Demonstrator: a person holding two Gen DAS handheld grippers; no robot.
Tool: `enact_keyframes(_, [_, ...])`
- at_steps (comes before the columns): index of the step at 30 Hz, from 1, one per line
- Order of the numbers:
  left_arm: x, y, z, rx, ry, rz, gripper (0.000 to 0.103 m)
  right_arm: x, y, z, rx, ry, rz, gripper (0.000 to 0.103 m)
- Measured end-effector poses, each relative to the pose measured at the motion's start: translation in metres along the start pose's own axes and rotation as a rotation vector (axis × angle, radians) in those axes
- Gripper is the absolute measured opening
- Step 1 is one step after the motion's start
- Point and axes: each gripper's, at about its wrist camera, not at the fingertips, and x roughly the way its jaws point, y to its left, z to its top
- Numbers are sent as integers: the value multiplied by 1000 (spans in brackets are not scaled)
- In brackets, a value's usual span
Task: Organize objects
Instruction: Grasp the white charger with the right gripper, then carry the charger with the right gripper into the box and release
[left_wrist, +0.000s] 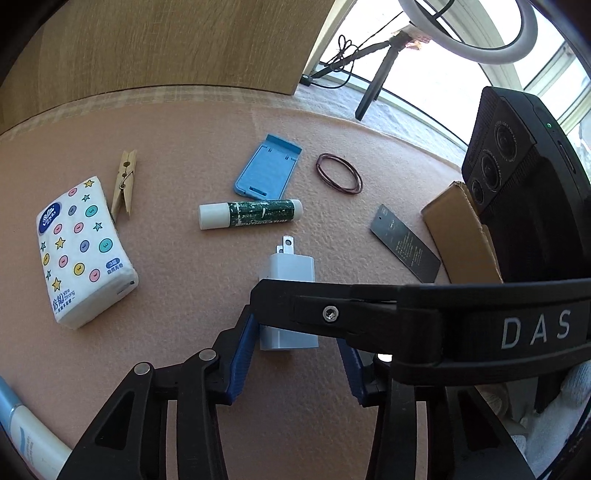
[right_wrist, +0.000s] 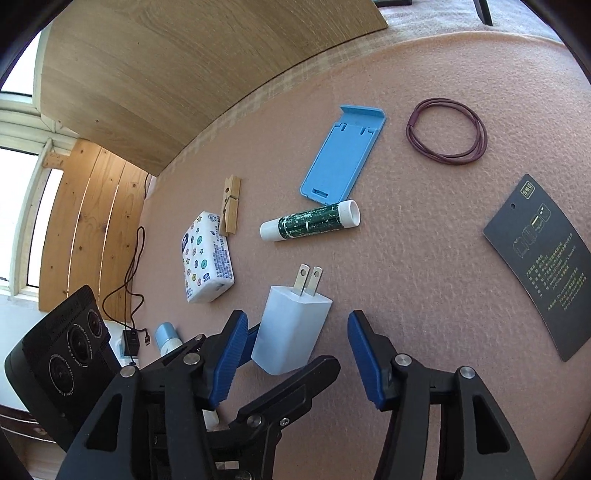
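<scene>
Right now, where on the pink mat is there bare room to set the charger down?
Bare mat lies between the charger and the black card, below the hair ties. It is crowded from the tissue pack and clothespin to the glue stick and blue stand.

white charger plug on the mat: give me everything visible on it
The white charger plug is a small boxy block of smooth, slightly translucent-looking plastic with rounded edges. Two flat metal prongs, each with a hole near the tip, point away from the cameras toward the glue stick. It lies flat on the pink felt mat, between the open blue fingers of the right gripper. The left gripper also brackets it, open. Whether any finger actually touches it is unclear.
</scene>
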Motion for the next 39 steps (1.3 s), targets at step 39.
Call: enact_keyframes(39, [-6, -185, 34, 271, -98, -117, 34, -177, -66, -22, 56, -327, -98, 33])
